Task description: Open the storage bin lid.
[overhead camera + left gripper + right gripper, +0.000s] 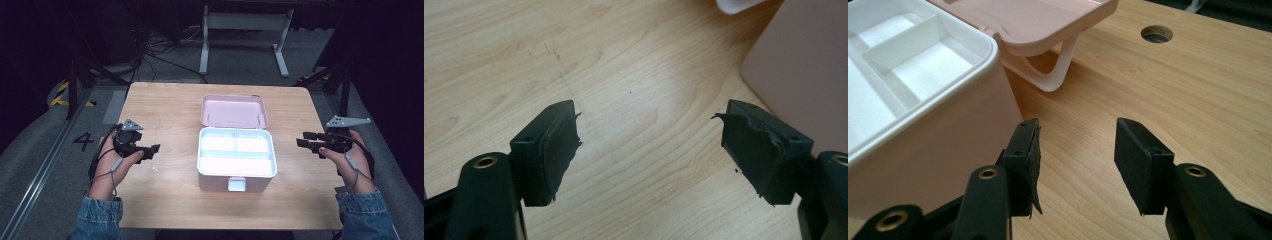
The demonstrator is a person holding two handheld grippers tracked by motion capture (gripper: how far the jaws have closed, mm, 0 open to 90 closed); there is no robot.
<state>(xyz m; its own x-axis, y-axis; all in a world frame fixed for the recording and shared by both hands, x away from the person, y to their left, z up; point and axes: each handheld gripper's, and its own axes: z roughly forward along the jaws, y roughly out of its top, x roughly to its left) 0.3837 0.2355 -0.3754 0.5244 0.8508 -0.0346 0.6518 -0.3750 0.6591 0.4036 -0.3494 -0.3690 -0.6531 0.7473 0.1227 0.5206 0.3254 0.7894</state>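
Observation:
A pink box [236,177] with a white divided tray inside stands open in the middle of the wooden table [165,105], its pink lid [234,111] tipped back behind it. My left gripper [154,148] hovers left of the box, open, with nothing between its jaws; in the left gripper view [646,145] bare wood lies between them and the box's pink wall [804,70] is at the right. My right gripper [300,140] is open to the right of the box; in the right gripper view [1077,150] the box [933,145] and its lid [1048,20] are close on the left.
A white latch [236,184] sticks out from the box's front. A round cable hole [1156,34] is cut in the table beyond the right gripper. Behind the table stands a white desk frame [245,30], with cables on the grey floor.

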